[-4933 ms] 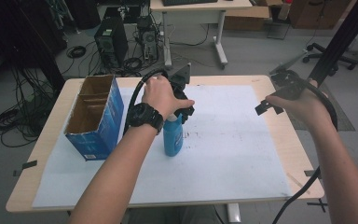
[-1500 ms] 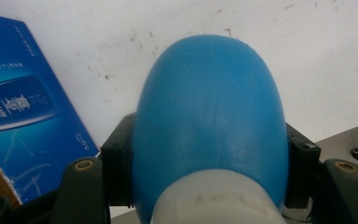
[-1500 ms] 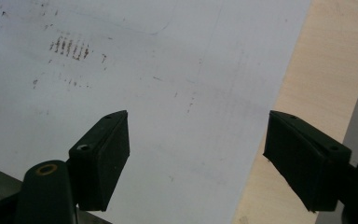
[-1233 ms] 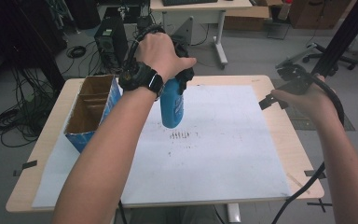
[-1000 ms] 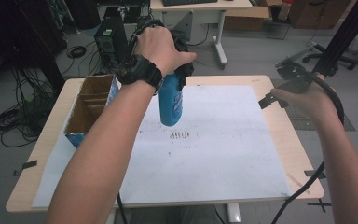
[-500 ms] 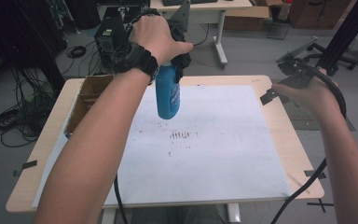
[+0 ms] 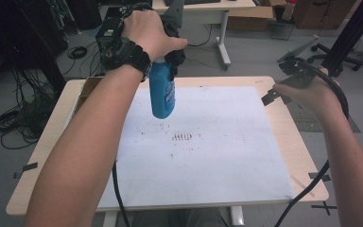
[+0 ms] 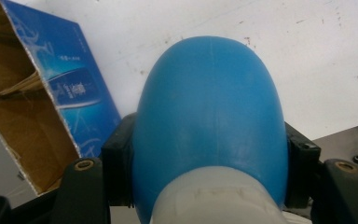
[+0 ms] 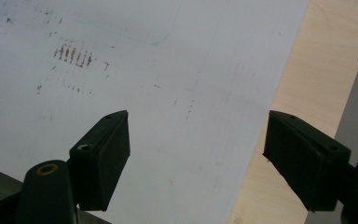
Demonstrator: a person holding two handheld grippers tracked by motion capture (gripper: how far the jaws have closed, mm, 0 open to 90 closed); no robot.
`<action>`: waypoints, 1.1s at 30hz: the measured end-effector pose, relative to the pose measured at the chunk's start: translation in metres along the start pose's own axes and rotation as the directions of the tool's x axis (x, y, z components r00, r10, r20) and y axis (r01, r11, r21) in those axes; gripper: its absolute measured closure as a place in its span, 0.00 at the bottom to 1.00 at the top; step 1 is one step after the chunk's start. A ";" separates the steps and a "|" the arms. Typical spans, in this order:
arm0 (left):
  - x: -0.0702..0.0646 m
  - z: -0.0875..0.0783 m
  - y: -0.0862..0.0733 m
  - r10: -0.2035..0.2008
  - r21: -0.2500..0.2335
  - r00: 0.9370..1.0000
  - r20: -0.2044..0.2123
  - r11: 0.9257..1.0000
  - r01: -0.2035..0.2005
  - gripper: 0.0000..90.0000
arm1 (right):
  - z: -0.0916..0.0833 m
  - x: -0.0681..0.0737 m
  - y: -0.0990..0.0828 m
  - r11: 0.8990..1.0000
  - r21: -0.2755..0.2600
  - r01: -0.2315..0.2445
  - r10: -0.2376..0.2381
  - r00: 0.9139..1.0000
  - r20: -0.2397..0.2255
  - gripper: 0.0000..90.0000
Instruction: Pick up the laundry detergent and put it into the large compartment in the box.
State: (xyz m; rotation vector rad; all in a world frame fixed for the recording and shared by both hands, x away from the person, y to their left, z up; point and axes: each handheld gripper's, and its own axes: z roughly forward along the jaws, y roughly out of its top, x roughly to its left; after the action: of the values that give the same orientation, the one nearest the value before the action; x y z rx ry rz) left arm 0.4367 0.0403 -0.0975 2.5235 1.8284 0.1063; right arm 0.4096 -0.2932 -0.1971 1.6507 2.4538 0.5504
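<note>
Since the earlier frames the left hand-held gripper (image 7: 170,59) has carried the blue bottle (image 7: 162,92) up off the white sheet (image 7: 208,146) and away from the person, so the bottle now hangs in the air above the sheet's far part, with the open cardboard box (image 8: 32,107) off to its left. The jaws are clamped on the bottle's two sides just under its whitish cap (image 8: 219,200), and the bottle hangs roughly upright, base down. In the left gripper view the black pads (image 8: 119,163) press against the blue body on either side, with the sheet far below and the box, blue-printed outside and brown inside, lying open beside the bottle. A patch of small dark marks (image 7: 183,137) sits on the sheet nearer the person than the bottle. Well to the right of the bottle, the right hand-held gripper (image 9: 196,158) hovers over the sheet's right edge with its jaws spread wide and nothing between them; beneath it show the sheet and the bare wood of the surface (image 9: 303,79).
</note>
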 end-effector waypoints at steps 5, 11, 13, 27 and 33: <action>0.014 -0.002 -0.002 -0.021 -0.005 1.000 0.010 1.000 0.021 0.42 | 0.001 -0.001 0.000 1.000 -0.001 -0.001 0.001 1.000 0.000 0.25; 0.033 -0.003 -0.006 -0.050 -0.007 0.999 -0.010 0.999 0.050 0.42 | 0.002 -0.001 0.001 1.000 0.004 -0.003 0.003 1.000 0.002 0.25; 0.039 -0.003 -0.007 -0.059 -0.007 0.998 -0.012 0.998 0.059 0.42 | 0.002 -0.001 0.001 1.000 0.004 -0.004 0.004 1.000 0.003 0.25; 0.087 -0.007 -0.021 -0.139 -0.018 0.990 -0.025 0.990 0.138 0.42 | 0.002 -0.001 0.003 1.000 0.001 -0.012 0.012 1.000 0.005 0.25; 0.108 -0.008 -0.028 -0.177 -0.028 0.984 -0.037 0.984 0.176 0.42 | 0.004 -0.002 0.003 1.000 0.006 -0.016 0.016 1.000 0.005 0.25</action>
State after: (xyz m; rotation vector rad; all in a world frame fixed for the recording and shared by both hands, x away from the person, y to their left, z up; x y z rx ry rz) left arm 0.4429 0.1519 -0.0867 2.3467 2.0416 0.1736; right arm 0.4141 -0.2930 -0.1996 1.6735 2.4429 0.5407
